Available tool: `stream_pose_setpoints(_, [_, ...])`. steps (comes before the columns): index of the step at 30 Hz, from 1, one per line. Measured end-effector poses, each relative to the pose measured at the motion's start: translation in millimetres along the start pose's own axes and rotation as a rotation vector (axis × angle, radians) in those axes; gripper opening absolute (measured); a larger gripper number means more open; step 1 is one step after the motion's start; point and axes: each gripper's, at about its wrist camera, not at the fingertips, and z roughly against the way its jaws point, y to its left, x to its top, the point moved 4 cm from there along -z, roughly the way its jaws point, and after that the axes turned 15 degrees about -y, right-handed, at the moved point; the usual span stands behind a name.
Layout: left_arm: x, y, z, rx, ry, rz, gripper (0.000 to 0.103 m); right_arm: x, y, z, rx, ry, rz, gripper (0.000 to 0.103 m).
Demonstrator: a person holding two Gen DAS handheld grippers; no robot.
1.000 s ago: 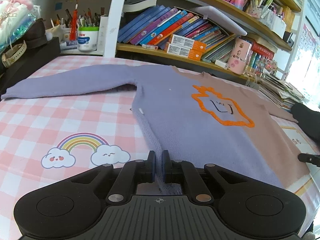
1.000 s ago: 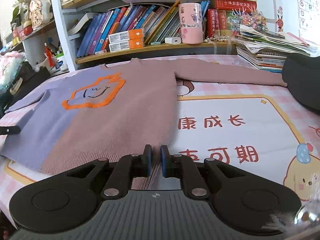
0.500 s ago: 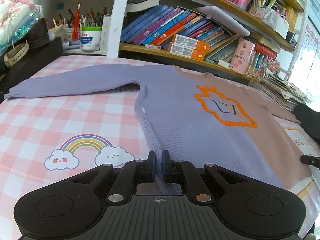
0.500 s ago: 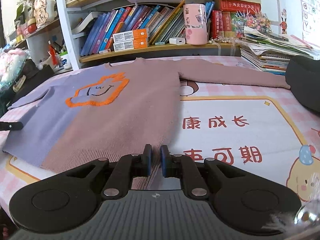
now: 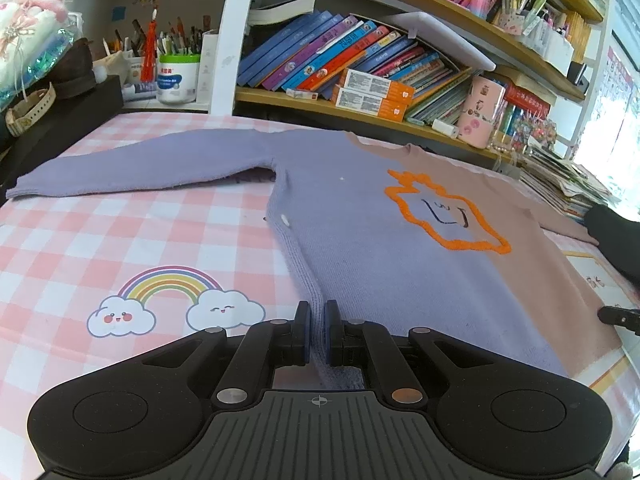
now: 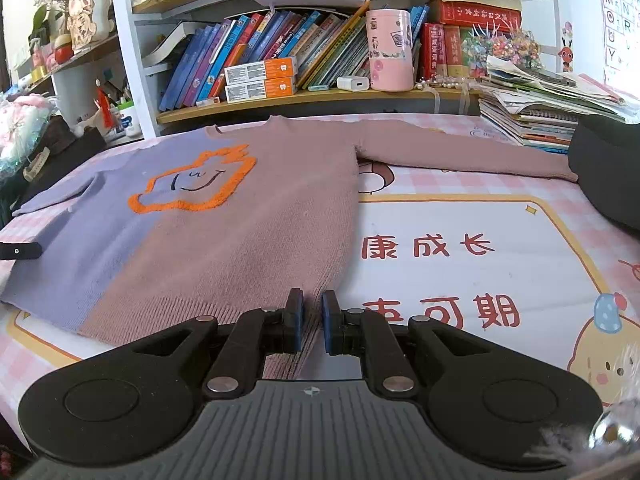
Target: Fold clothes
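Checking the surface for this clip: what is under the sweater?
The sweater lies flat on a pink checked mat with a rainbow print beside it. Whatever is printed beneath the sweater's body is covered.

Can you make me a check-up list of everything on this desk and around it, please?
Surface: pink checked mat with a rainbow-and-clouds print and red characters.
Job's things: sweater, half purple, half dusty pink, lying flat and unfolded, both sleeves spread out, orange outlined face on the chest.
Clutter: dark bundle at the pink sleeve's end.
Grippers: left gripper shut on the purple hem corner; right gripper shut on the pink hem corner.
Cables: nothing seen.
Surroundings: bookshelf with leaning books, pink tumbler, pen pot, paper stack.
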Motion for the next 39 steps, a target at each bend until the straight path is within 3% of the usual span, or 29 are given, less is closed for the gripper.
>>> stream_pose_setpoints(15, [-0.3,-1.8,1.3,0.005,-0.004,-0.017,0.012,-1.7,-0.8,2.0,-0.008,-0.011,0.003,0.014])
stream_pose_setpoints(22, [-1.0,-5.3,3.7,0.001,-0.009,-0.039,0.025,-3.2,-3.9,5.4,-0.037,-0.022,0.02,0.035])
stream_pose_setpoints(24, [-1.2,-5.6,5.1,0.009,-0.014,-0.051,0.036,-3.5,-5.0,6.0,-0.047,-0.024,0.023,0.039])
stream_pose_setpoints(27, [-0.5,-6.1,8.1,0.029,-0.025,-0.073,0.055,-2.9,-6.1,7.5,-0.063,-0.032,0.028,0.054])
stream_pose_setpoints(29, [0.4,-5.6,9.9,0.04,-0.032,-0.081,0.058,-1.7,-5.7,10.5,-0.073,-0.052,0.036,0.076])
stream_pose_setpoints(31, [2.1,-3.8,11.4,0.049,-0.041,-0.078,0.063,1.3,-3.3,14.4,-0.074,-0.079,0.057,0.087])
stream_pose_setpoints(34, [5.0,-2.1,13.3,0.063,-0.058,-0.079,0.076,5.8,1.5,17.7,-0.081,-0.112,0.101,0.095])
stream_pose_setpoints(36, [6.5,-2.1,14.1,0.074,-0.07,-0.084,0.089,8.6,5.2,17.1,-0.079,-0.127,0.133,0.099])
stream_pose_setpoints(39, [6.6,-3.6,13.4,0.084,-0.08,-0.102,0.097,9.9,12.8,14.0,-0.049,-0.131,0.159,0.101])
